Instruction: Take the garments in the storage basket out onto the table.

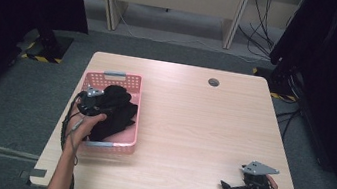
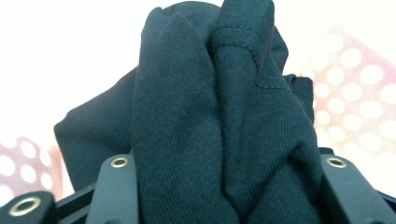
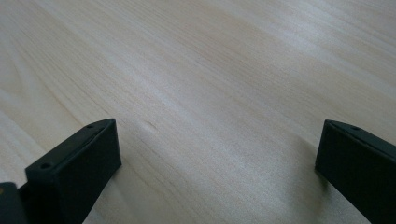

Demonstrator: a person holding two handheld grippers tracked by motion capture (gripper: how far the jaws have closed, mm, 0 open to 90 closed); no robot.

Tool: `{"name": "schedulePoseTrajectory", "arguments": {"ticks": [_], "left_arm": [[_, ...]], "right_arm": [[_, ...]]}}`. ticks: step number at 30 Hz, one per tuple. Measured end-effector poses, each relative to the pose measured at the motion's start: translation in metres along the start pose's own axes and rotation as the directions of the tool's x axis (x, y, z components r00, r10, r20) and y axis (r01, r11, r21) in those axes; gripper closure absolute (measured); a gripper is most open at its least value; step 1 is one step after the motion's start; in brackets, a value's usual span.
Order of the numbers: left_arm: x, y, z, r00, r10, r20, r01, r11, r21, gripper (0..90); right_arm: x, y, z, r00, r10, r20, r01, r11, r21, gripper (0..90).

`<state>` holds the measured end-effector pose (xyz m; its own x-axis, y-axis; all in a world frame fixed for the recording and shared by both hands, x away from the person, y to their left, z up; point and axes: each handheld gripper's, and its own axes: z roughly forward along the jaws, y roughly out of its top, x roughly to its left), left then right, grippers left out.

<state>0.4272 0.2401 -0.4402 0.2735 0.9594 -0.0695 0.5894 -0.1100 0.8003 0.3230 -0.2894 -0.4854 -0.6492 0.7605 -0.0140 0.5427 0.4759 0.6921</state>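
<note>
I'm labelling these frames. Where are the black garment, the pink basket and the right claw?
black garment [image 2: 205, 116], left gripper view, bunched fold between the jaws.
pink basket [image 1: 111, 144], high view, near rim.
right claw [image 3: 219, 154], right gripper view, midway between its open jaws.

High view: fixed above the near table [image 1: 187, 127] edge, facing 12 o'clock and downward, far off.
Left gripper view: very close on black cloth [image 2: 210, 121] in the pink basket [image 1: 88, 82].
Right gripper view: low over bare tabletop.
Shared: tabletop, basket.

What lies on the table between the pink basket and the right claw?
Nothing: in the high view, bare wooden table stretches from the pink basket to the right claw.
</note>
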Motion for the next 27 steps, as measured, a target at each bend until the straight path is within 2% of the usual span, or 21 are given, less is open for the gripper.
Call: {"name": "schedulePoseTrajectory", "arguments": {"ticks": [1, 8, 12, 17, 27], "left_arm": [[0.0, 0.0, -0.002, 1.0, -0.003, 0.003, 0.003, 0.9999, -0.017, 47.6], [0.004, 0.004, -0.009, 0.9998, -0.018, 0.01, 0.019, 0.9989, -0.043, 47.8], [0.002, 0.01, -0.016, 0.9993, -0.031, 0.021, 0.032, 0.9962, -0.081, 47.7], [-0.002, 0.018, -0.027, 0.9998, -0.004, 0.019, 0.006, 0.9931, -0.117, 47.7], [-0.008, 0.027, -0.045, 0.9998, 0.014, 0.015, -0.011, 0.9853, -0.17, 47.7]], "right_arm": [[0.0, 0.0, 0.0, 1.0, -0.001, 0.0, 0.001, 1.0, 0.001, 0.2], [0.0, 0.0, 0.0, 1.0, -0.001, 0.001, 0.001, 1.0, 0.0, 0.2], [0.0, 0.0, 0.0, 1.0, -0.001, 0.001, 0.001, 1.0, 0.0, 0.2], [0.0, 0.0, 0.0, 1.0, -0.001, 0.001, 0.001, 1.0, 0.0, 0.2], [0.0, 0.0, 0.0, 1.0, -0.001, 0.001, 0.001, 1.0, 0.0, 0.2]]}}
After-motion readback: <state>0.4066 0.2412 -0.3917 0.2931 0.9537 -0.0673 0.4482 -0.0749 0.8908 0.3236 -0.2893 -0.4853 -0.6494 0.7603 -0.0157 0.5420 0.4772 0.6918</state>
